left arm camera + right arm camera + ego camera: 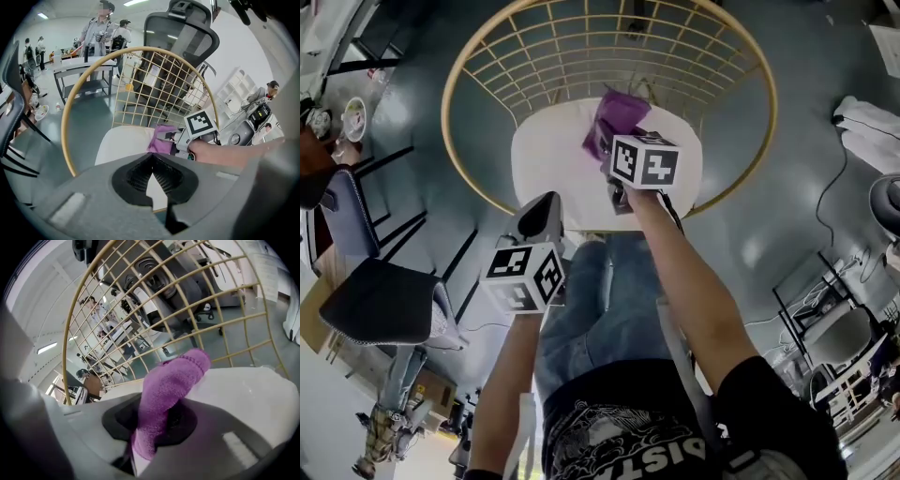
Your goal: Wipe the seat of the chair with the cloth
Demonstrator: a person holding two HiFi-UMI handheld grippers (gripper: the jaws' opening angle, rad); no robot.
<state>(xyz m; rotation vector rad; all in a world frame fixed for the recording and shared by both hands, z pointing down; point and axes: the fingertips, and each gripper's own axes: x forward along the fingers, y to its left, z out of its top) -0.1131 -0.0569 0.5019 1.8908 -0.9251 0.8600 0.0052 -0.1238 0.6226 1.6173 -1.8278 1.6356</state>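
**Cloth gripped at the back of the seat, wiping barely begun**

The chair (446, 120), with its gold wire back, has a white seat (548, 159) that looks plain and unmarked. Nothing shows which part has been gone over, so I judge the wipe to be at an early stage or just starting. The first step, picking up the cloth, is done. Nearly all of the seat is still to be covered: the front edge, the left side and the middle.

The purple cloth (617, 117) sits over the back of the seat, near the wire back and a little right of centre. The right gripper (614, 150) has its jaws pinched on it. In the right gripper view the cloth (168, 390) comes up out of the closed jaws in a thick fold, and its free end leans out over the seat (253, 399) towards the wires. I cannot tell whether the fabric is pressed flat on the seat or held just above it. A proper stroke will probably need it laid lower.

The left gripper (539, 214) hangs at the front edge of the seat, well apart from the cloth. Its jaws are drawn together at the tips and hold nothing. In the left gripper view only a thin sliver of seat (122, 145) shows between them.
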